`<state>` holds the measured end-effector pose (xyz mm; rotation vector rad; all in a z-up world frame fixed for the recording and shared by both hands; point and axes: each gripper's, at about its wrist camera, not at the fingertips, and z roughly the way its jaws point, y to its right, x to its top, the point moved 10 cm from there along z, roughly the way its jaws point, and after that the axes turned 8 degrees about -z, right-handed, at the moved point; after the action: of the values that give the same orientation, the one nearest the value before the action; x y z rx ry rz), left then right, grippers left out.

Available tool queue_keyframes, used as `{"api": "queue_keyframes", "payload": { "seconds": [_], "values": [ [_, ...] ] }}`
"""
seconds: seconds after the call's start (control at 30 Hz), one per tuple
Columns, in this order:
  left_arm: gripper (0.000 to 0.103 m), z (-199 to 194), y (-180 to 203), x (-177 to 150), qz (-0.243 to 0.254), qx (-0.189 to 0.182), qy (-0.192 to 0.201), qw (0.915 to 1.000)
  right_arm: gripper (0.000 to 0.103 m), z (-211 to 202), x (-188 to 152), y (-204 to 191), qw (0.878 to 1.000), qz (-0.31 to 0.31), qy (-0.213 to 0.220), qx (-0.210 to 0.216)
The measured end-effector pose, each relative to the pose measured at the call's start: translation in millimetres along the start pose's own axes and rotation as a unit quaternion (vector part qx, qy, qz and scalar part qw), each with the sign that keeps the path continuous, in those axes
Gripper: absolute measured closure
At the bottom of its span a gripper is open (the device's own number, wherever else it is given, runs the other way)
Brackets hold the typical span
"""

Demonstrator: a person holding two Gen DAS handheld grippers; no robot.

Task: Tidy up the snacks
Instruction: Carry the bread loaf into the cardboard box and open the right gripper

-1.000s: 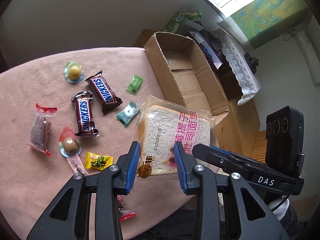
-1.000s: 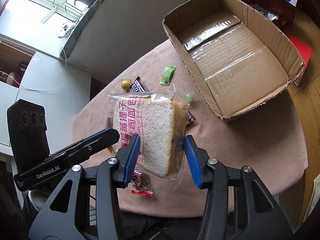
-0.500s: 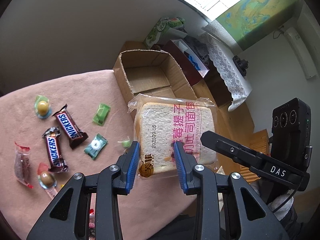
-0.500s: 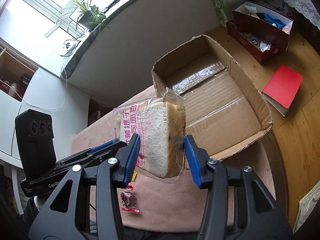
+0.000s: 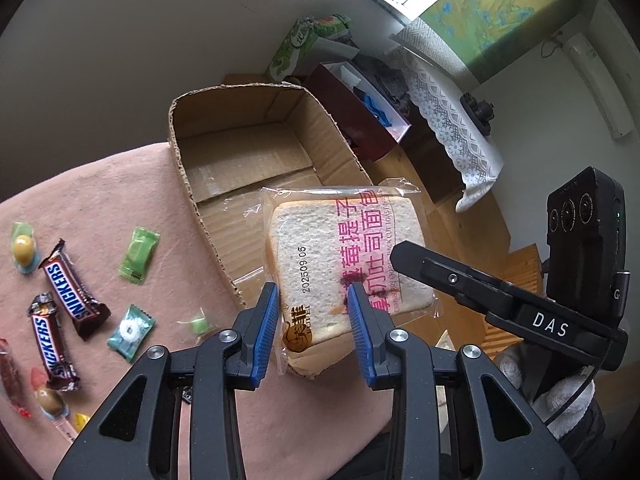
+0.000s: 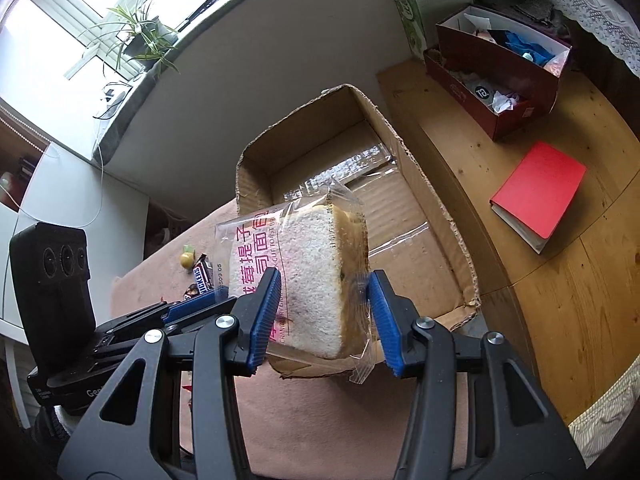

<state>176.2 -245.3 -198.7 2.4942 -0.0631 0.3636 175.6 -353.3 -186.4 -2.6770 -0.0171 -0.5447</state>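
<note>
A wrapped slice of toast bread [image 5: 340, 256] with pink lettering hangs in the air over the near end of an open, empty cardboard box [image 5: 256, 160]. My right gripper [image 6: 326, 312] is shut on the bread [image 6: 316, 280], its blue pads pressing the wrapper from both sides. My left gripper [image 5: 314, 320] is just below the bread's near corner; its jaws stand apart and whether they touch the bread I cannot tell. The box also shows in the right wrist view [image 6: 432, 240]. Two Snickers bars [image 5: 68, 292] and several small candies [image 5: 138, 254] lie on the pink tablecloth [image 5: 100, 188].
A red notebook [image 6: 538, 192] lies on the wooden surface right of the box. A dark red box of odds and ends [image 6: 496, 80] and a green carton [image 5: 304, 44] stand behind it. The table edge runs close below the grippers.
Both grippers moved right and forward, carrying the bread from above the tablecloth to above the near end of the cardboard box. The snacks on the cloth stayed in place.
</note>
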Motion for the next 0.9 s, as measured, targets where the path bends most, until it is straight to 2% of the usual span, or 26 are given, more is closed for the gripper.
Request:
{"api": "queue_keyframes", "payload": {
  "seconds": [0.5,0.9],
  "values": [
    [0.071,15.4,1.8,-4.9,0.004,0.004,-0.010,0.9999,0.053,14.5,-2.6,32.3,0.999,0.016,-0.013,-0.029],
    [0.071,-2.9,1.2,-5.3,0.007,0.000,0.000,1.0000,0.053,1.2,-8.0,13.6,0.999,0.003,-0.003,-0.040]
  ]
}}
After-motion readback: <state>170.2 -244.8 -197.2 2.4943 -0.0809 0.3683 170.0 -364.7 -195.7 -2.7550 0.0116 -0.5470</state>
